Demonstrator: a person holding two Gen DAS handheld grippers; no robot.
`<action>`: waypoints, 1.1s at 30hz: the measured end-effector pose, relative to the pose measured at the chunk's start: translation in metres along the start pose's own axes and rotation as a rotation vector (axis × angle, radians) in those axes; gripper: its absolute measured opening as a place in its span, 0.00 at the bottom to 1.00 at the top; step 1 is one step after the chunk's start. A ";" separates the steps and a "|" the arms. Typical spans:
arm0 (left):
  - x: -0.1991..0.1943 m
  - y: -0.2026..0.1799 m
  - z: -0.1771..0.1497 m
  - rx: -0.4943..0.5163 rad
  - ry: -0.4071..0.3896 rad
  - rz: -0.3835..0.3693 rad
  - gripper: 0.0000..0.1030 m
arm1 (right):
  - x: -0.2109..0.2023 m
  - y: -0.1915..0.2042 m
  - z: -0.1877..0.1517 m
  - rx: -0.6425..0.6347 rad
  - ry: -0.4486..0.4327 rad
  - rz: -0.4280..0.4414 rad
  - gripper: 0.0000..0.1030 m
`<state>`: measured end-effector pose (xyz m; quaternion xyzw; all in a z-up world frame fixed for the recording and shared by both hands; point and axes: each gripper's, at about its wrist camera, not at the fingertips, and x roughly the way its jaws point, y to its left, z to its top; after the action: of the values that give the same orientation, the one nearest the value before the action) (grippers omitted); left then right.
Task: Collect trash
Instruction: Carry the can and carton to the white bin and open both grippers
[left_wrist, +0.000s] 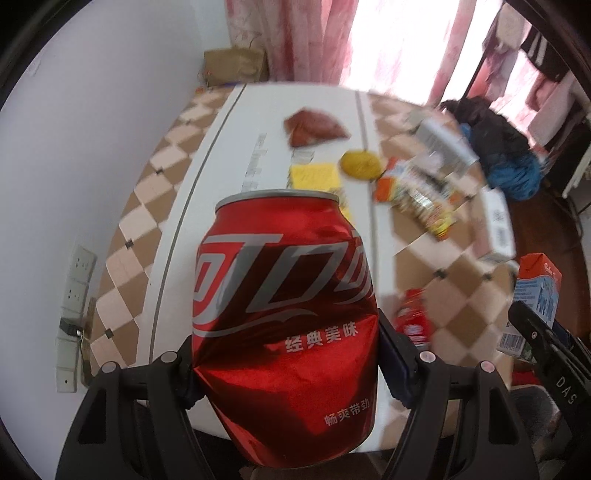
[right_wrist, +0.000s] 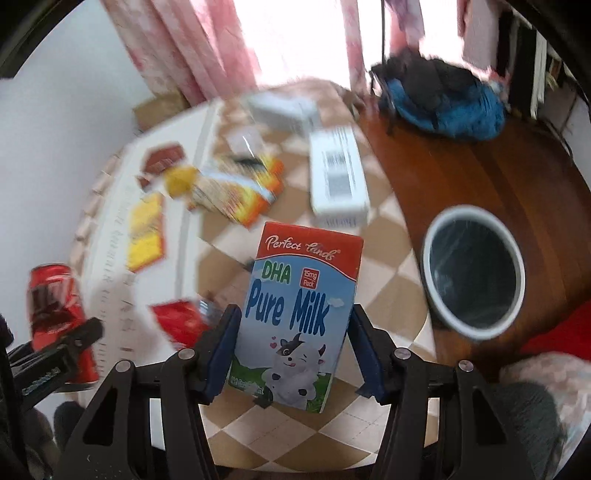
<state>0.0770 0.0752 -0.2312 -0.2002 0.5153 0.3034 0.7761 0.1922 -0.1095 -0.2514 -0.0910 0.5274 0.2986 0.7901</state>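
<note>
While left gripper (left_wrist: 286, 365) clamps cola can (left_wrist: 284, 317), right gripper (right_wrist: 293, 354) clamps milk carton (right_wrist: 295, 317).

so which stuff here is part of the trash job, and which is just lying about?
Part of the job:
- red can, dented, in left tongs
- milk carton in right tongs
- bin on the floor
- orange wrapper, yellow wrapper, red packet on the table

Lying about:
- white boxes
- blue clothes
- paper bag
</note>
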 end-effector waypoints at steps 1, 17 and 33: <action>-0.006 -0.002 0.002 0.002 -0.015 -0.010 0.71 | -0.007 0.001 0.004 -0.011 -0.019 0.001 0.59; -0.088 -0.185 0.060 0.258 -0.209 -0.277 0.71 | -0.152 -0.134 0.061 0.154 -0.279 0.070 0.59; 0.076 -0.406 0.059 0.420 0.199 -0.466 0.71 | -0.041 -0.372 0.059 0.388 0.032 -0.027 0.59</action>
<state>0.4142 -0.1664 -0.2791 -0.1770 0.5801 -0.0160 0.7949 0.4387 -0.3974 -0.2536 0.0511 0.5863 0.1794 0.7883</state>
